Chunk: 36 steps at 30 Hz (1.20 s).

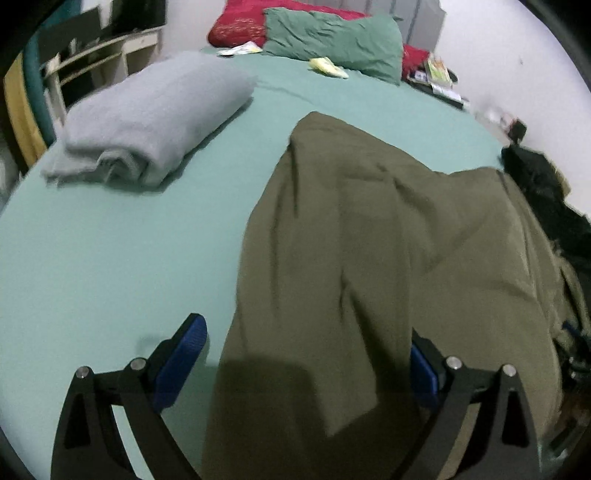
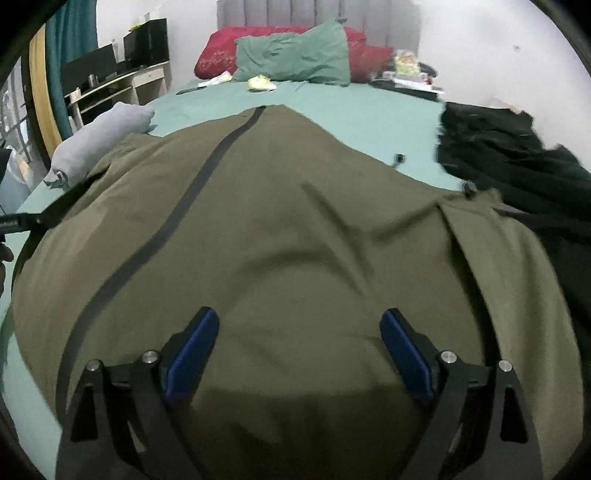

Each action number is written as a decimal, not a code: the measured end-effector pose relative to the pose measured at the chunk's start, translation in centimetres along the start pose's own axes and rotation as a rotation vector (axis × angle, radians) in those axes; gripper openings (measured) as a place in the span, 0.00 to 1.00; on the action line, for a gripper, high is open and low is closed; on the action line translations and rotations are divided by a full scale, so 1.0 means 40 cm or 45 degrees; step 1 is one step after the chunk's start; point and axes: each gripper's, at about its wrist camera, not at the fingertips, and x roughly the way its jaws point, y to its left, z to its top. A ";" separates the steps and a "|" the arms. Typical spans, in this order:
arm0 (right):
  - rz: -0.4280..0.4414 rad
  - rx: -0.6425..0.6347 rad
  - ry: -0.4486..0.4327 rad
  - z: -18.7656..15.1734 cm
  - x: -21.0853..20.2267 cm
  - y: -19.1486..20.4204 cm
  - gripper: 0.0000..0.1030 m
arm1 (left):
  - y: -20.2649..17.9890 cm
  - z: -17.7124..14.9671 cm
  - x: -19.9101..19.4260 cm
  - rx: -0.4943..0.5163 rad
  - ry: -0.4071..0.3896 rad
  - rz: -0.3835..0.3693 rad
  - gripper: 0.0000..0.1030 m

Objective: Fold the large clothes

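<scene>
A large olive-green garment lies spread on the green bed sheet. My left gripper hangs open over the garment's left edge. Its left finger is above bare sheet and its right finger is against the cloth, with nothing pinched between the pads. In the right wrist view the same garment fills the middle, and a dark zipper strip runs down it. My right gripper stands open just above the cloth, both blue pads clear of it.
A folded grey blanket lies at the left of the bed. A black garment is heaped at the right by the wall. Green pillow, red pillow and small clutter sit at the head. A shelf unit stands beyond the left edge.
</scene>
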 end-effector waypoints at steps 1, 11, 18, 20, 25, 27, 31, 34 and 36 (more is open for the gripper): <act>-0.005 0.018 0.001 -0.013 -0.012 -0.010 0.86 | 0.013 -0.019 -0.011 -0.032 -0.005 -0.026 0.94; -0.124 0.153 0.030 -0.114 -0.105 -0.076 0.86 | -0.007 -0.078 -0.055 0.018 -0.040 -0.052 0.96; -0.137 0.173 -0.036 -0.149 -0.156 -0.099 0.86 | 0.019 -0.102 0.007 -0.036 0.052 -0.076 0.99; -0.212 0.253 -0.116 -0.177 -0.218 -0.139 0.86 | 0.018 -0.109 0.003 -0.033 0.048 -0.077 0.99; -0.262 0.678 -0.114 -0.294 -0.267 -0.294 0.87 | 0.023 -0.121 -0.009 -0.050 0.044 -0.115 0.99; -0.136 0.857 -0.103 -0.329 -0.237 -0.347 0.87 | 0.027 -0.127 -0.014 -0.060 0.038 -0.132 0.99; 0.069 0.996 -0.226 -0.334 -0.200 -0.363 0.84 | 0.045 -0.129 -0.021 -0.128 0.039 -0.173 0.99; 0.254 1.004 -0.220 -0.303 -0.145 -0.338 0.69 | 0.067 -0.128 -0.040 -0.203 0.043 -0.222 0.99; 0.278 0.982 -0.207 -0.298 -0.125 -0.323 0.52 | 0.082 -0.133 -0.049 -0.217 0.026 -0.223 0.99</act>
